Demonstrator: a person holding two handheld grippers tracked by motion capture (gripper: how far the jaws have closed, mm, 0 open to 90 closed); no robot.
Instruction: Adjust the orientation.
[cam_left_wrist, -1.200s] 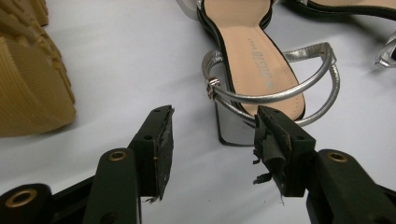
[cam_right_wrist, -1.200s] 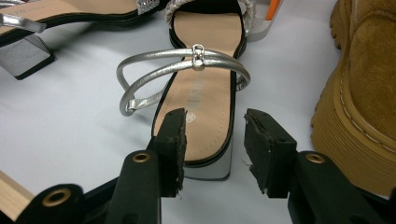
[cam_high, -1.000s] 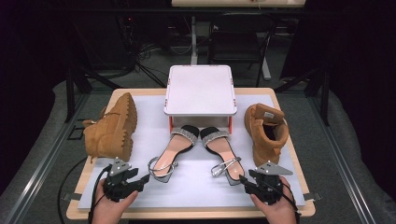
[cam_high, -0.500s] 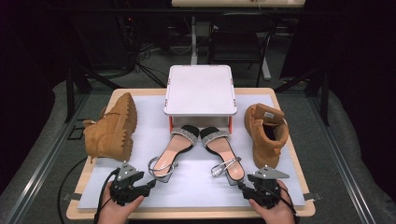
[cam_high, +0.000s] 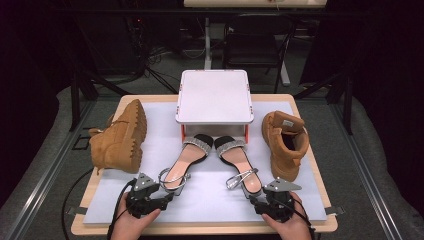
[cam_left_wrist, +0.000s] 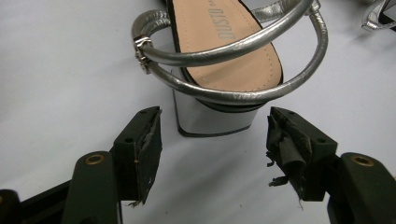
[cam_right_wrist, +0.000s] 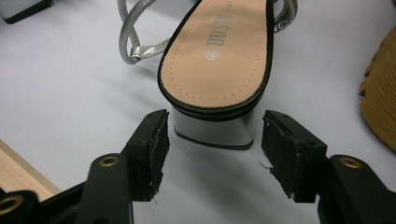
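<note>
Table (cam_high: 310, 227), wooden top, carrying a white mat (cam_high: 210, 200).

Stand (cam_high: 214, 96): white square top on red legs, standing at the far middle of the mat. Nothing is lying on its top. The toes of both sandals are reaching in under its near edge.

Left sandal (cam_high: 184, 159): silver strap, tan insole, block heel pointing toward the person. It is lying on the mat, toe under the stand.

Right sandal (cam_high: 237, 159): same make, lying just beside the left one, heel toward the person.

Left boot (cam_high: 120, 137): tan, lying on its side at the left of the mat, sole showing.

Right boot (cam_high: 285, 142): tan, standing upright at the right, opening showing.

Left gripper (cam_left_wrist: 212, 140): released, jaws having just been opening; the left sandal's heel (cam_left_wrist: 212, 119) is sitting just ahead of the gap, pads not touching it.

Right gripper (cam_right_wrist: 214, 142): released likewise, jaws having just been opening; the right sandal's heel (cam_right_wrist: 215, 128) is lying just ahead of the gap, pads clear of it.
</note>
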